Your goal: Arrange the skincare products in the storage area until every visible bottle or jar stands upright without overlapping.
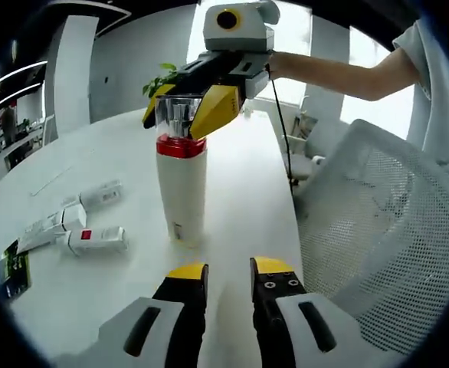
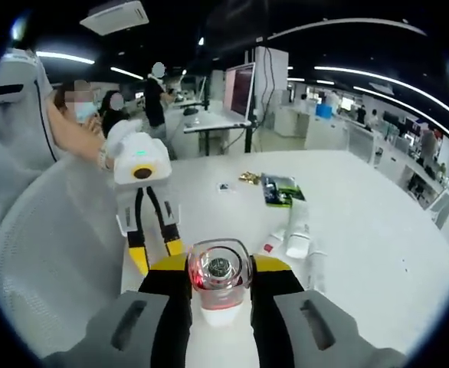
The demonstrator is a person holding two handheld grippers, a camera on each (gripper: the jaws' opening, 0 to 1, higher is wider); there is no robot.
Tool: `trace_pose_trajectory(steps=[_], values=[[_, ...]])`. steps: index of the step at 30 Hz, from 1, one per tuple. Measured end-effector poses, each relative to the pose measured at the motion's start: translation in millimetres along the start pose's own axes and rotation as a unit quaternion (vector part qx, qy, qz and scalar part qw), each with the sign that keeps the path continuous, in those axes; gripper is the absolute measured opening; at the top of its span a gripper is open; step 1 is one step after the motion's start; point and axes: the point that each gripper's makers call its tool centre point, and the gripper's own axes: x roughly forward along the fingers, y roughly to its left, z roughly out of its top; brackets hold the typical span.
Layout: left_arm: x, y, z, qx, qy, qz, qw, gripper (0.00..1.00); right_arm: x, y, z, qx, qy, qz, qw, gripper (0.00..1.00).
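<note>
Right tool (image 2: 220, 277) around bottle (image 1: 181, 192) cap.

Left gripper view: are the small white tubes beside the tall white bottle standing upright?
No. The small white tubes lie flat on the white table, left of the upright tall white bottle with a red band.

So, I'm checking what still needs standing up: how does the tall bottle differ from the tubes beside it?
The tall bottle stands upright; the tubes lie flat on the table. The bottle has a clear cap over a red band and is clamped by the right gripper; the tubes lie untouched. Both are mostly white.
</note>
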Motion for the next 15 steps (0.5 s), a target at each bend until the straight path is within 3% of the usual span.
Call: trace_pose_trajectory(steps=[15], values=[[-2,4.8,-3.9,-0.009,0.004,0.005,0.9999,0.18,-6,-21,-7.6,-0.009,0.011,0.004,0.9999,0.28]])
